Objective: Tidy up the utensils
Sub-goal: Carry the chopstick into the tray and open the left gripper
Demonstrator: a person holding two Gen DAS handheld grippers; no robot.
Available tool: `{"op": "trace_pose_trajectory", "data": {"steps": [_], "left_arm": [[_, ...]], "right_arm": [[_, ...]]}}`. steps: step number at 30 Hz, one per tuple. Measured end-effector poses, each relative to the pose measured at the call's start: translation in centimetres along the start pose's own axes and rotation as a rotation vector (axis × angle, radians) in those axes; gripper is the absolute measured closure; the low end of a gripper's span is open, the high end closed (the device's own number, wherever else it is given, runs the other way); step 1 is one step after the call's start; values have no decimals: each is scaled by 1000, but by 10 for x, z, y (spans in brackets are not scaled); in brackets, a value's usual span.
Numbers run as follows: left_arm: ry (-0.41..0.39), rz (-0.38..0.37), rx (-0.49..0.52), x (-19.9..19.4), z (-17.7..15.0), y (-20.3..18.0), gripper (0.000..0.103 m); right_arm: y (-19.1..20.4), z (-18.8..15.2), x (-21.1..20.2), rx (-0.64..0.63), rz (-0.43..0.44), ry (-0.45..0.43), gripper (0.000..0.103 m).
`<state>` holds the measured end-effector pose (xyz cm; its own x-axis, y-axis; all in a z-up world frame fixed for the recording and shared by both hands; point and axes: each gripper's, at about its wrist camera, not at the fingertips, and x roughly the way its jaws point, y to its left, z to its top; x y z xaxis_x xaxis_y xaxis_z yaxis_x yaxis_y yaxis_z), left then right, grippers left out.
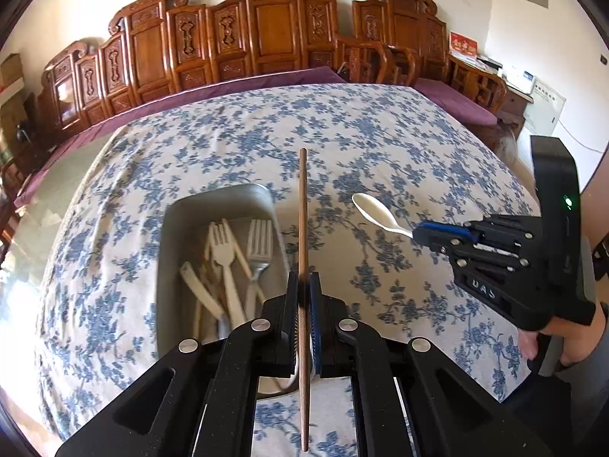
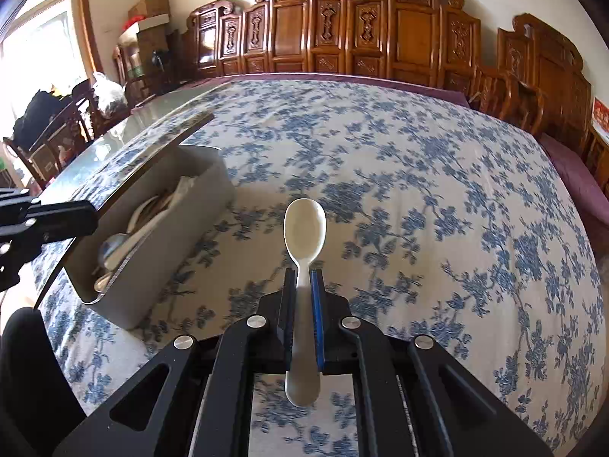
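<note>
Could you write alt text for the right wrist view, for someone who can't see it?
The right tool grips a white spoon by its handle, bowl forward, above a blue-flowered tablecloth. A grey bin of utensils sits left.

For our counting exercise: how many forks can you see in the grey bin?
2: a cream plastic fork and a metal fork right of it, both inside the grey bin. Others may be hidden among the piled utensils.

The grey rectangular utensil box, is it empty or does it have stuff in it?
Not empty: the grey rectangular utensil box holds pale forks.
</note>
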<state>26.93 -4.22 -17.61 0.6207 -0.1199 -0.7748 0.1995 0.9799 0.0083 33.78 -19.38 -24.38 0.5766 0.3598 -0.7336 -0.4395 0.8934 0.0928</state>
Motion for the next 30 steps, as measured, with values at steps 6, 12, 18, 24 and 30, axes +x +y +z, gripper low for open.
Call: {"op": "trace_pose_trajectory", "data": {"steps": [6,12,18,24,30], "left_arm": [[5,24,-26,0,-1,25,99],[24,55,-59,10,1,53,99],[79,68,-53,34,-1,68,99],[125,77,-24,54,-4,71,99],[134,74,-39,63,-8,73,99]], "right_arm": [[19,2,-8,-27,28,-23,93],[27,1,-17,-41,45,-39,93],[26,2,-18,-40,50,-42,93],[26,2,-16,-40,55,-38,93],[30,3,-16,-46,61,-42,93]]}}
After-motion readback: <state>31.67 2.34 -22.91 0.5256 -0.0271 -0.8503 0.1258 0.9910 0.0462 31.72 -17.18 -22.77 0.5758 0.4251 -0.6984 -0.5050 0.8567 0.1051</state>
